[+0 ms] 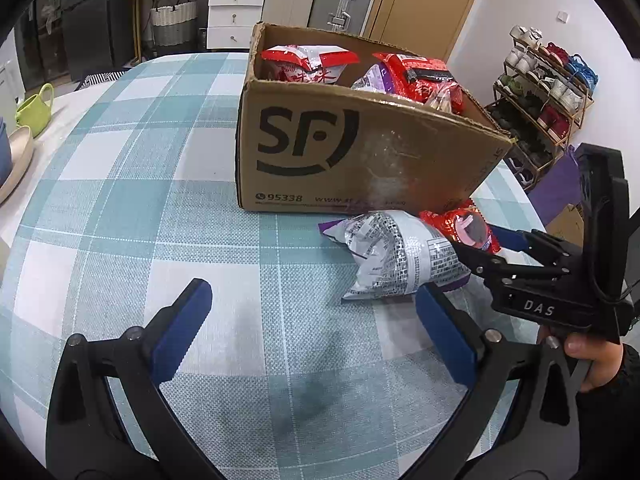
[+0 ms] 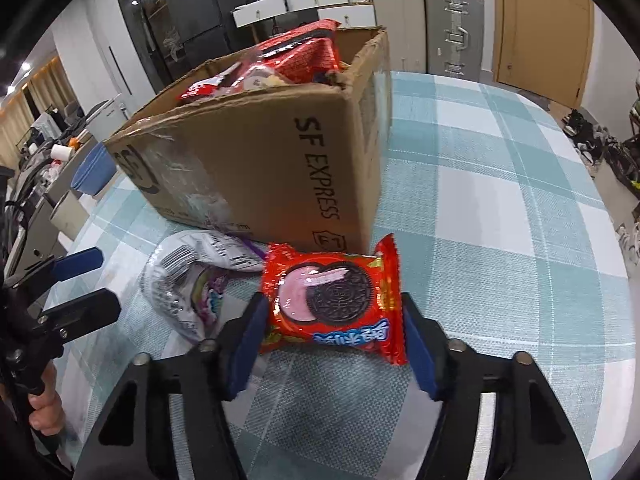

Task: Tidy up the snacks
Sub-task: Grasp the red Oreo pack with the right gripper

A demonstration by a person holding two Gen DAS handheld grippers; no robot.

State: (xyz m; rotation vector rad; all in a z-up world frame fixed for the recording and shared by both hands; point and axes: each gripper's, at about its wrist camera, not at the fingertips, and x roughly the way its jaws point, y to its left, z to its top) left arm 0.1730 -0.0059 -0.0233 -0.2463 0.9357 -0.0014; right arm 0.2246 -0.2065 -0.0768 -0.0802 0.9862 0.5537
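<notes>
The right gripper (image 2: 334, 340) had its jaws clamped on the red cookie packet (image 2: 334, 300), which sat on the checked worktop (image 2: 500, 220) just beside the cardboard box (image 2: 256, 160). The left gripper (image 1: 312, 328) hovered with jaws apart and empty near the silver snack bag (image 1: 400, 260). The slick, puffy wrapper could probably slip or twist out as it is lifted over the box wall. The right wrist view showed the grip on both packet edges; the left wrist view showed the snacks already in the box.
</notes>
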